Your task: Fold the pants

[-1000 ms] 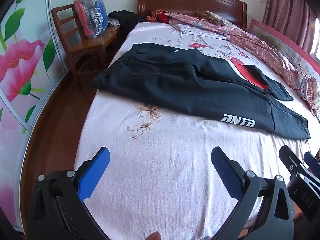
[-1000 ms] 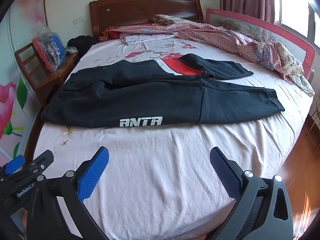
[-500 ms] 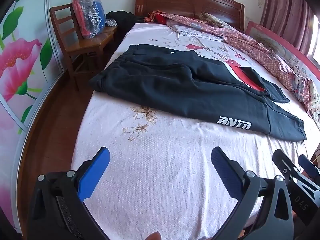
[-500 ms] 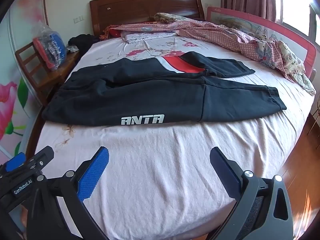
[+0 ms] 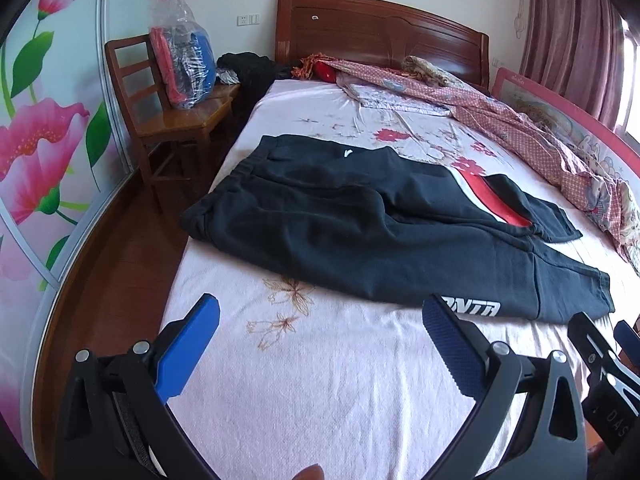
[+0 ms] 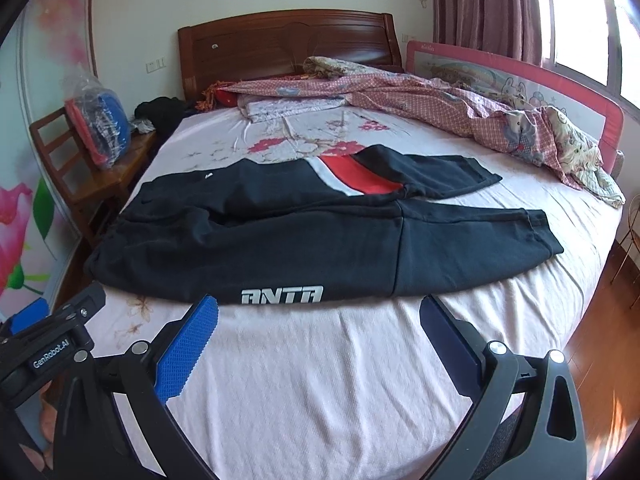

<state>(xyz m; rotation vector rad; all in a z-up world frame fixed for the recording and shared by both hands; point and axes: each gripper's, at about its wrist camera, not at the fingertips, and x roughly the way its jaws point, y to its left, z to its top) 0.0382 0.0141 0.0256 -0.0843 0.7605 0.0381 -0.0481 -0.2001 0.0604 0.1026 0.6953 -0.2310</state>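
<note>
Both sets of fingers spread wide, nothing between them. Left gripper (image 5: 320, 320) hovers over bare sheet, short of the pants (image 5: 360, 232); right gripper (image 6: 320, 320) same, its tips just short of the near hem by the white logo (image 6: 282, 295).

Step, as I read it: approach, pre-grasp. No fold made yet. The pants lie flat across the bed (image 6: 320, 380), waistband toward the chair (image 5: 160, 120) side, cuffs toward the rail (image 6: 520, 84) side. Legs are splayed, far leg showing a red panel (image 6: 356, 178).

Next move probably needs: each gripper down onto an edge of the near leg or the waistband and cuff, pinching fabric only, not the sheet underneath. Then bring one leg over the other to align them. Cloth is thick and limp, so expect sag between the grips.

Pose: both grippers low over the near part of the bed, pointing toward the headboard (image 6: 288, 48), side by side. Each shows at the edge of the other's view.
</note>
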